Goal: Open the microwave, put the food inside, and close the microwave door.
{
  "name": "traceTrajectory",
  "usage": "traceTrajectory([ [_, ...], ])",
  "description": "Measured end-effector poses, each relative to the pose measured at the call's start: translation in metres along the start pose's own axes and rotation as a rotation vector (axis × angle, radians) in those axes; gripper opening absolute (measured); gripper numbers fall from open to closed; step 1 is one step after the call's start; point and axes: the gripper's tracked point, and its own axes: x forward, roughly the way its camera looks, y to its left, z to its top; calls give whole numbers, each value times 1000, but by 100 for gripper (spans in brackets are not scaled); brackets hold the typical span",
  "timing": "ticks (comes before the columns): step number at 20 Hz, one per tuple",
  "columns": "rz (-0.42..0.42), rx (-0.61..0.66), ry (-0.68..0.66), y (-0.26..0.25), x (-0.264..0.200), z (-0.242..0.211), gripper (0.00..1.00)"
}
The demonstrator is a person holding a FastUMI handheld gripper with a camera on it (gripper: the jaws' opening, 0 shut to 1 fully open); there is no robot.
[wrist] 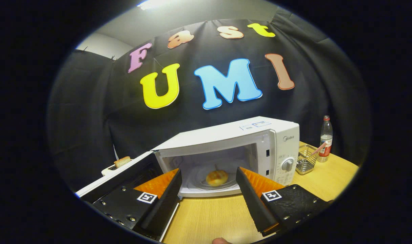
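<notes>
Claw (208, 189) status: released, both fingers spread wide apart with nothing held between them. It hovers above the wooden table (212, 217), aimed at the open front of the microwave (260, 145).

One white microwave stands on the table. Its door (124, 176) is swung fully open to the left, and the left finger overlaps the door's lower edge in this view. The cavity is unobstructed.

One piece of food (216, 177), a round golden bun-like item, rests inside the cavity on the glass turntable (199, 181), beyond the fingertips and centred in the gap between them. Nothing touches it.

Surroundings, right of the microwave: one small wire basket (307, 159) stands just beside the control panel, whose round dial (287, 164) is visible. One clear plastic bottle (325, 139) with a red cap stands upright just behind the basket.

Surroundings, left: beyond the open door, one white toaster (111, 168) carries one slice of toast (122, 161) protruding from its top.

A fingertip (221, 241) of the person shows at the near edge, between the claw's fingers.
</notes>
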Motion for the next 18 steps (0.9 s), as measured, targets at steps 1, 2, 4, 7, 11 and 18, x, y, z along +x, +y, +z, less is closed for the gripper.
traceTrajectory([
  [1, 4, -11, -3, 2, -12, 3, 97],
  [2, 6, -21, -7, 4, -23, 7, 97],
  [4, 19, -39, -13, 12, -46, 13, 97],
  [7, 79, -58, -16, 38, -78, 17, 97],
  [11, 176, -87, -14, 81, -115, 13, 97],
  [18, 365, -139, -27, 166, -162, 10, 97],
])
